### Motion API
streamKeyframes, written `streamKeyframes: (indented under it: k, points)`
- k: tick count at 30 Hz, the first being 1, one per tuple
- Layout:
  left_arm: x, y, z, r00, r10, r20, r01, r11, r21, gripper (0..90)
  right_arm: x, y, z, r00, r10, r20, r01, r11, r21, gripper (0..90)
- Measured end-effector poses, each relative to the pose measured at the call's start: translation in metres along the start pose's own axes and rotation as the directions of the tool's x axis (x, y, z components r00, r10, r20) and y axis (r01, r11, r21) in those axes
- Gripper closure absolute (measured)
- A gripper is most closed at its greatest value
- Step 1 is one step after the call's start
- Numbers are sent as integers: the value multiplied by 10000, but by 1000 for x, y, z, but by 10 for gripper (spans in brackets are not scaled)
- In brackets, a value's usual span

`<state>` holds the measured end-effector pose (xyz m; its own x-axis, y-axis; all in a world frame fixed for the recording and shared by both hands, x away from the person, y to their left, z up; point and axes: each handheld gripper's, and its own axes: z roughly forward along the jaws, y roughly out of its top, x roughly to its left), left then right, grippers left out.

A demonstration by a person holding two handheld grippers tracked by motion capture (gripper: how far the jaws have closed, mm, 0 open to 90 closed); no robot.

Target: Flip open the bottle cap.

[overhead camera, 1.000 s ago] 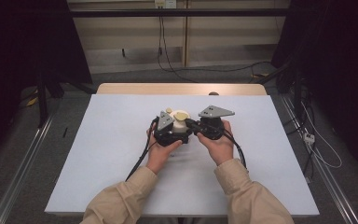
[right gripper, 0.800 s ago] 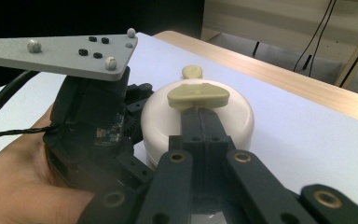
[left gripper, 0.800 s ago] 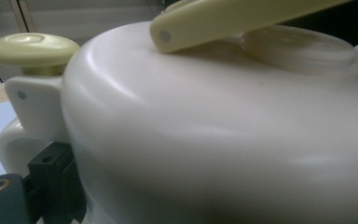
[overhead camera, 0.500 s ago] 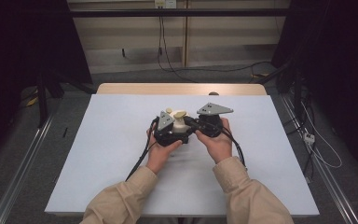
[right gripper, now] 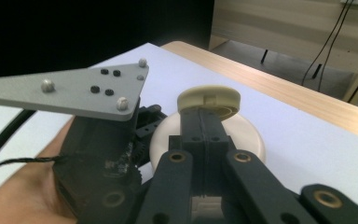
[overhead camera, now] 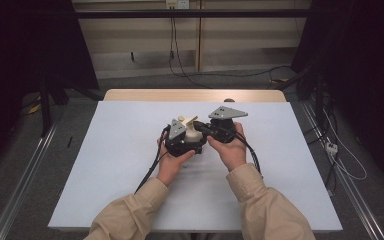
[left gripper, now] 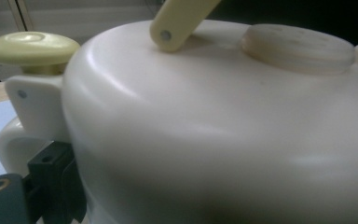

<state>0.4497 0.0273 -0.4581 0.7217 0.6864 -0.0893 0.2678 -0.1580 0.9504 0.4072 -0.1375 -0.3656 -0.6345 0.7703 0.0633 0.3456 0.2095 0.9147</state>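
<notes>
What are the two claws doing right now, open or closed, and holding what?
Left claw: cannot be told, pressed against the cream kettle.
Right claw: closed, at the kettle's lid knob.

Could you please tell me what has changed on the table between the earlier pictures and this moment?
Nothing has visibly changed. The left tongs and right tongs sit together at the cream toy kettle in the middle of the white table, as before. The right tongs' jaws are shut, pressed together by the round lid knob, and both hands are in the same places.
</notes>
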Motion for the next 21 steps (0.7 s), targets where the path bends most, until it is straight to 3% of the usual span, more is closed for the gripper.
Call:
streamKeyframes:
  k: [11,16,21]
  points:
    - [0,0,0,10000,66,-28,-66,10000,17,60,2,0,-1,9984,-455,334,448,9987,226,900]
    - [0,0,0,10000,65,-28,-65,10000,18,60,-1,0,0,9993,-221,305,220,9997,41,900]
    - [0,0,0,10000,77,-30,-77,10000,17,60,0,2,1,9991,-283,323,282,9996,42,900]
